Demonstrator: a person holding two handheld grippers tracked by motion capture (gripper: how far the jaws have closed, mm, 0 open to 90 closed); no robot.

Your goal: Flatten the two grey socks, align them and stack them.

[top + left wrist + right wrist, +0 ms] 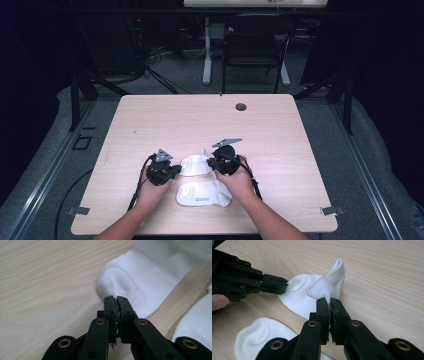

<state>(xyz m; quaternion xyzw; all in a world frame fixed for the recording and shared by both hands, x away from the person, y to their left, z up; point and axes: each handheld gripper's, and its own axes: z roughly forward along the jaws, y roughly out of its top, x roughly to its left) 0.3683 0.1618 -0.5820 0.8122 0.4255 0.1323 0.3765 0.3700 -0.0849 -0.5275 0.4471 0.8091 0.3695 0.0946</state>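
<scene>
Two white socks lie on the light wooden table (pixel 150 120). The far sock (pixel 195 165) is gripped at both ends. My left gripper (pixel 177 170) is shut on its rounded toe end (pixel 140 277), the jaws (pixel 116 298) pinching the fabric's edge low on the table. My right gripper (pixel 210 162) is shut on the cuff (pixel 332 280), which stands up off the table above the jaws (pixel 329 300). The left gripper (pixel 283 286) also appears in the right gripper view, at the sock's other end. The near sock (pixel 204 194) lies flat between the person's hands.
A round cable hole (pixel 241 106) sits near the table's far edge. Beyond the table are a dark chair (pixel 255 45) and a desk leg (pixel 207 50). Bare tabletop stretches to the left, right and far side of the socks.
</scene>
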